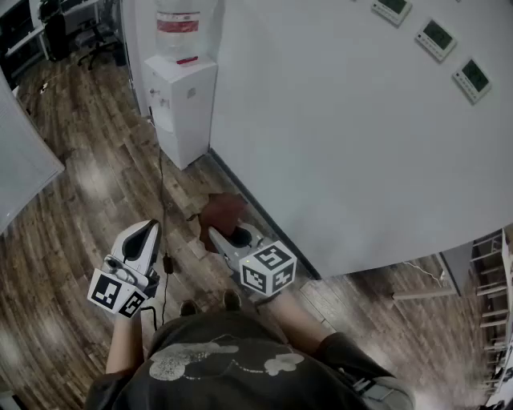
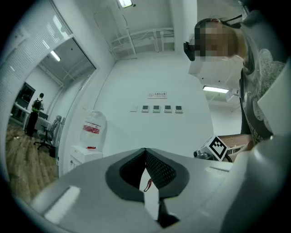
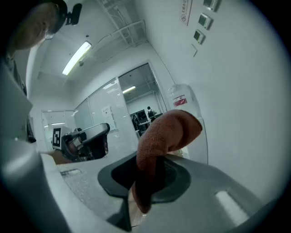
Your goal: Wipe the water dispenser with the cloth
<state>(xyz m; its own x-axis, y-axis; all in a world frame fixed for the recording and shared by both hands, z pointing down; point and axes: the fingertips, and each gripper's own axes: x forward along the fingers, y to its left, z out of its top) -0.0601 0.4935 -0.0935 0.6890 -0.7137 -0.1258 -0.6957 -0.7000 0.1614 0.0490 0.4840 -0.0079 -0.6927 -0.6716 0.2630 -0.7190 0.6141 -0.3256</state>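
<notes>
The white water dispenser (image 1: 183, 102) stands against the wall at the top, a clear bottle with a red label (image 1: 177, 24) on it; it also shows far off as the dispenser (image 2: 81, 154) and behind the cloth as the dispenser (image 3: 193, 127). My right gripper (image 1: 218, 232) is shut on a reddish-brown cloth (image 1: 222, 213), which bulges out of the jaws as the cloth (image 3: 163, 141). My left gripper (image 1: 146, 234) is shut with nothing held, left of the right one. Both hang well short of the dispenser.
A white wall (image 1: 345, 128) runs along the right with three small panels (image 1: 437, 38). A black cable (image 1: 163, 216) trails over the wood floor (image 1: 72, 216) from the dispenser. A glass partition (image 1: 24, 152) stands left; office chairs (image 1: 96, 36) are far back.
</notes>
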